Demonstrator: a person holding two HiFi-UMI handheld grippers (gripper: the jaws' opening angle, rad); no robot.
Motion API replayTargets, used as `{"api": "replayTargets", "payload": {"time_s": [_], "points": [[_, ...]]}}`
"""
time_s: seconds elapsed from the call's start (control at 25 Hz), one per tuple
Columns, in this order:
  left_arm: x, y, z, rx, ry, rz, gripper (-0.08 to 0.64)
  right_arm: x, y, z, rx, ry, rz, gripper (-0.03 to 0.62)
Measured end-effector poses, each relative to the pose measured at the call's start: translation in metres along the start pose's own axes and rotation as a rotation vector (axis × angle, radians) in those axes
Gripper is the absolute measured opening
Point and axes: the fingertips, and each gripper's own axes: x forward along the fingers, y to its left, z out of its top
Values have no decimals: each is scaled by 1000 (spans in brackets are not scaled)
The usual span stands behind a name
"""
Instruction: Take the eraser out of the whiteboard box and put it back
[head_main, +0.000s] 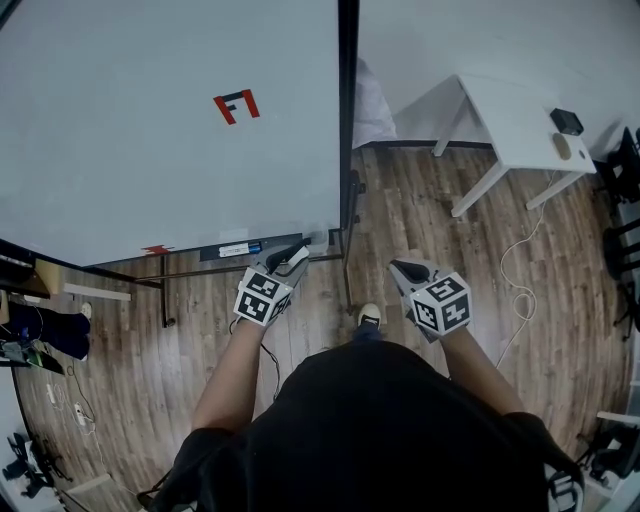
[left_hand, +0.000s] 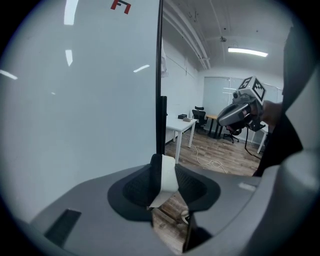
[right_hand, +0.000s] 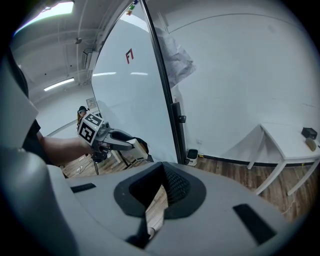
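Now left claw clamped on eraser, just beside whiteboard box; right claw together, empty

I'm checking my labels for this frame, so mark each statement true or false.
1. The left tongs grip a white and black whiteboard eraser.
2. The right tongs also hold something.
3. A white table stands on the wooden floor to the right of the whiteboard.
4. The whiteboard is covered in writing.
1. True: the left tongs are closed on the white and black whiteboard eraser.
2. False: nothing sits between the right tongs.
3. True: the white table stands on the wooden floor, right of the large white whiteboard.
4. False: it bears only a small red and black mark.
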Motion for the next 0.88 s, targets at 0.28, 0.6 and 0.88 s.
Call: {"api": "replayTargets", "payload": {"time_s": [0.28,0.6,0.88], "points": [[-14,-4,-16,-16,5,5,153,-4,10,-7,-2,3,-7,-6],[-23,-10,-30,-18,12,-2,153,-10,19,-17,2,8,-21,-6],[-29,-9,-33,-16,10,8,153,-9,21,-21,3,12,-33,-6]]}}
